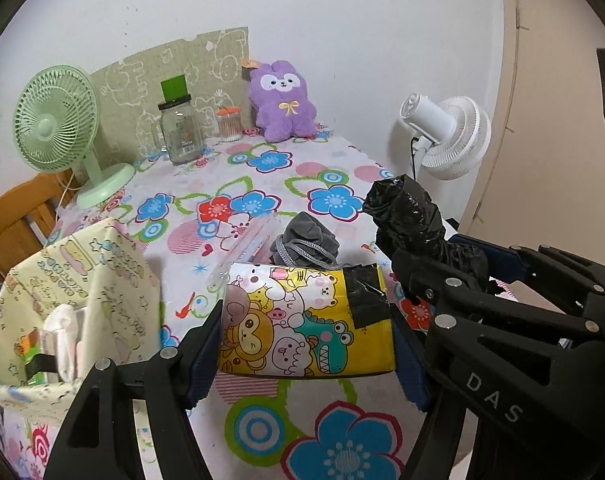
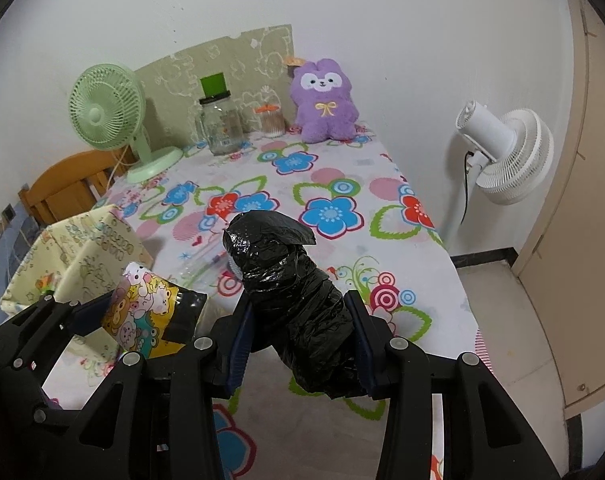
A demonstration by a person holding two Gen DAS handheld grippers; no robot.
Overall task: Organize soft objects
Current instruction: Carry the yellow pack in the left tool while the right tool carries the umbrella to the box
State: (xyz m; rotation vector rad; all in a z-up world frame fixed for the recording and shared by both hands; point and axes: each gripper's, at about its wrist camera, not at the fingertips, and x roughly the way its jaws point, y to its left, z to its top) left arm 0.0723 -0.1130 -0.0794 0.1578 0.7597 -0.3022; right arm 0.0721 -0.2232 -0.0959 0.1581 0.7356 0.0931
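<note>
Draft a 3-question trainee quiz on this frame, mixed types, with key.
1. True or false: the left gripper is shut on the cartoon-print yellow pack.
2. What does the right gripper hold? A) purple plush bunny B) black plastic bag roll C) glass jar
3. Fill in: the gray drawstring pouch lies on the floral ____, behind the yellow pack.

Key: 1 true; 2 B, the black plastic bag roll, while the purple plush bunny and glass jar stand at the table's far end; 3 tablecloth.
</note>
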